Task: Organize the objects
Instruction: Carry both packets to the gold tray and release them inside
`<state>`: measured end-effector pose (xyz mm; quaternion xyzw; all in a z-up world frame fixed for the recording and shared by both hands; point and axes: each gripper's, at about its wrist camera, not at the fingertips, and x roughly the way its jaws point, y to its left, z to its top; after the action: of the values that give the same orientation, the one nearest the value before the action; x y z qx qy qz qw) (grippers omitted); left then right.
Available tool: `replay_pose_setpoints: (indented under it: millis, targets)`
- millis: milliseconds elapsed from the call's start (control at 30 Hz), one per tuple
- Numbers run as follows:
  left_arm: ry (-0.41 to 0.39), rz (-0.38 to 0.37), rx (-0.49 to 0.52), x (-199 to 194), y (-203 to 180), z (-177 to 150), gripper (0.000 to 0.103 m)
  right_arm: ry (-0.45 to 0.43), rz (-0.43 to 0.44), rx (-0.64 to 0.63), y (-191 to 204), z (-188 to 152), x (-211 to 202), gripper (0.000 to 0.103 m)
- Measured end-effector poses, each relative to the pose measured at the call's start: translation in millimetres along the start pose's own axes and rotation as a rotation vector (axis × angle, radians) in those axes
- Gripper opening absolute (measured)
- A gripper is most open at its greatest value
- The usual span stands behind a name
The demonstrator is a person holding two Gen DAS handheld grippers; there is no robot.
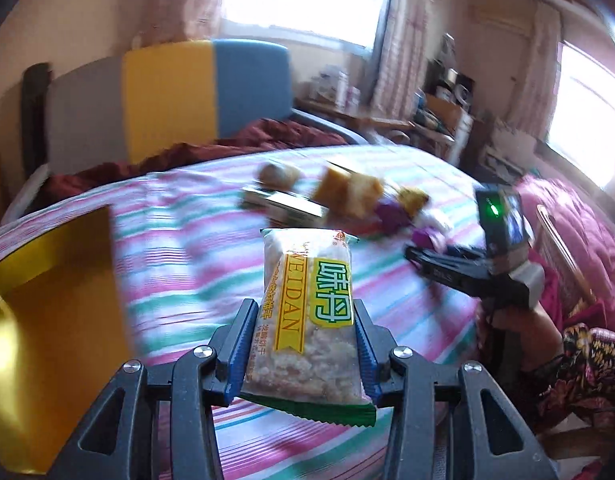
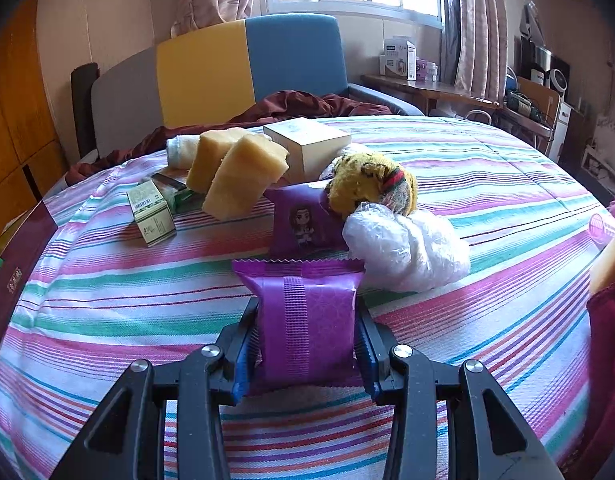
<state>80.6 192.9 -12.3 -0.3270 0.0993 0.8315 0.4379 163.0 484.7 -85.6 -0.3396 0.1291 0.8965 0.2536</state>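
Observation:
My left gripper [image 1: 305, 312] is shut on a clear snack packet with a yellow and green label [image 1: 307, 312], held above the striped bed. My right gripper [image 2: 306, 312] is shut on a purple snack packet [image 2: 305, 320], low over the bedspread. Beyond it lie a second purple packet [image 2: 301, 220], two yellow sponges [image 2: 239, 172], a yellow knitted item [image 2: 371, 186], a crumpled white plastic bag [image 2: 403, 248], a green box [image 2: 151, 212] and a white box [image 2: 307, 148]. In the left wrist view the right gripper [image 1: 467, 268] shows at the right, beside the blurred pile [image 1: 347, 192].
An open gold-lined box [image 1: 47, 308] sits at the left edge of the bed; its dark red side shows in the right wrist view [image 2: 19, 256]. A striped bedspread [image 2: 487, 200] covers the bed. A headboard [image 2: 211, 68], a dark red blanket [image 2: 299, 104] and a cluttered desk [image 2: 427, 84] lie behind.

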Motion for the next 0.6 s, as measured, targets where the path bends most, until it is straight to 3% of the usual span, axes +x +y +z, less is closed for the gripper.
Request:
replay_pose_setpoints:
  millis: [167,433,500,533,600]
  targets:
    - [-0.027,0.103,-0.059,-28.4,43.4,-2.2,0.046,0.009,-0.029,-0.025,5.3,0.2,-0.1,0.043]
    - [-0.001,0.260,-0.202,-55.7,118.1,-25.3,0.046,0.041,-0.085,-0.046,15.3,3.6,-2.4,0.043]
    - [0.005,0.284,-0.247,-61.7,134.1,-33.0,0.046,0.046,-0.076,-0.039,16.7,3.8,-3.9,0.041]
    - [0.005,0.299,-0.272,-65.6,144.2,-37.5,0.046,0.047,0.001,-0.014,21.8,2.7,-10.8,0.039]
    - [0.001,0.324,-0.305,-72.0,159.5,-44.0,0.046,0.047,0.015,-0.016,25.5,2.3,-12.6,0.037]
